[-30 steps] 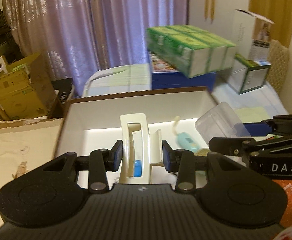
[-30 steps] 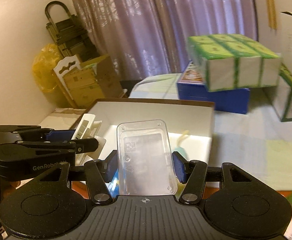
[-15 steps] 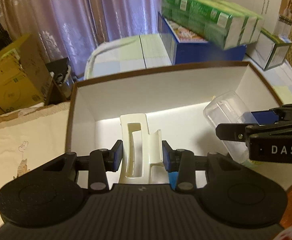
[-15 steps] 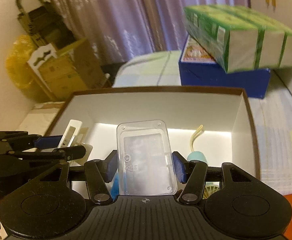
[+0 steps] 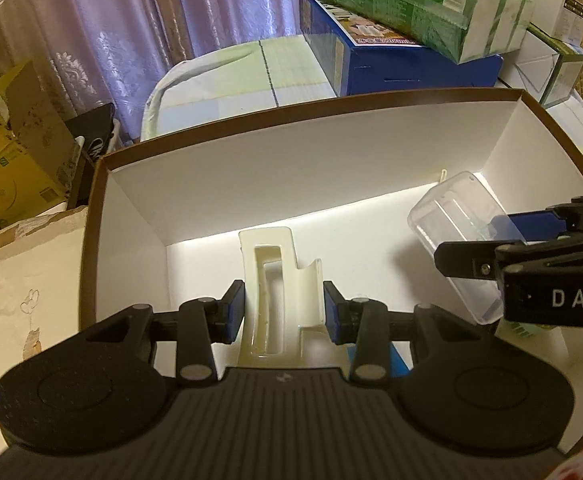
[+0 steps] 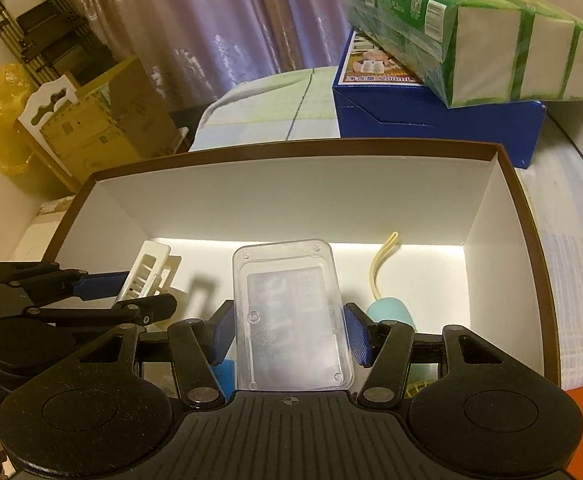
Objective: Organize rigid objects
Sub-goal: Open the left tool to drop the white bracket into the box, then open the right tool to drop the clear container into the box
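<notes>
My left gripper [image 5: 284, 306] is shut on a cream plastic holder [image 5: 279, 280] and holds it over the left half of a brown-rimmed white box [image 5: 299, 168]. My right gripper [image 6: 291, 336] is shut on a clear plastic case [image 6: 289, 316] over the middle of the same box [image 6: 291, 196]. The case also shows in the left wrist view [image 5: 457, 236], and the holder in the right wrist view [image 6: 145, 276]. A teal object [image 6: 391, 312] with a yellow loop [image 6: 379, 264] lies on the box floor at the right.
Behind the box stand a blue carton [image 6: 431, 112] with a green wrapped pack [image 6: 471, 40] on top. Cardboard boxes [image 6: 103, 128] and a purple curtain [image 5: 151, 40] are at the back left. A pale checked cloth [image 5: 251, 68] covers the surface beyond.
Both grippers have moved forward and tilted down over the box, still holding their objects. The box interior fills more of both views now.
</notes>
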`<move>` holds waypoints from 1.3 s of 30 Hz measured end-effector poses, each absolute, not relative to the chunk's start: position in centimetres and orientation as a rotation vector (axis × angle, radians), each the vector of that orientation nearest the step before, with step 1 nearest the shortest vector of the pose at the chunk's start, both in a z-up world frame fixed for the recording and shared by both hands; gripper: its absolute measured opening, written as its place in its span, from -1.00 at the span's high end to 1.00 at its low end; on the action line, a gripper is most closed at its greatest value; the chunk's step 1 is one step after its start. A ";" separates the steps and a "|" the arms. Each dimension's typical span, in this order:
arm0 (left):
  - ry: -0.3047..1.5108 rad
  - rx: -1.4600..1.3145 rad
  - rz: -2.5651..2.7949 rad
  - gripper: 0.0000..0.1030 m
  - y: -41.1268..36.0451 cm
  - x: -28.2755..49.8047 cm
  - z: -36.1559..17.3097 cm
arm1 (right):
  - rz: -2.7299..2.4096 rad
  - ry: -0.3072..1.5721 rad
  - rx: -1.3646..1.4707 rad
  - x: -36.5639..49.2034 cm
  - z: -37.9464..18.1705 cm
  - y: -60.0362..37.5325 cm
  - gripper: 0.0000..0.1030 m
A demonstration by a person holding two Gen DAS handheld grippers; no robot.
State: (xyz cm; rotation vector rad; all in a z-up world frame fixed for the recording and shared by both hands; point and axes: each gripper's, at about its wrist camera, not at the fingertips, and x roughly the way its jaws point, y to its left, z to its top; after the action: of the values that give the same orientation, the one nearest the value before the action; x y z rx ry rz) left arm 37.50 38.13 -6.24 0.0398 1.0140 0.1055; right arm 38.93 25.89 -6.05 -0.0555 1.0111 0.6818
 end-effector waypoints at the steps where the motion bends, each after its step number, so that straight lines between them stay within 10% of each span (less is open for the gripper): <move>1: 1.011 0.042 0.106 0.30 38.1 37.6 -6.3 | 0.679 1.012 -0.055 39.0 -6.1 26.0 -0.04; 39: 0.941 -0.022 0.141 0.08 37.1 34.1 -2.5 | 0.711 0.967 -0.059 36.6 -4.2 23.5 -0.45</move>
State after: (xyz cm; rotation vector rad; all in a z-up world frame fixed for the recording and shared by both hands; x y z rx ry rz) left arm 34.14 37.07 -2.49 -0.0219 0.9413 0.1415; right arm 36.59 23.55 -4.17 -0.0592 0.9665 0.7111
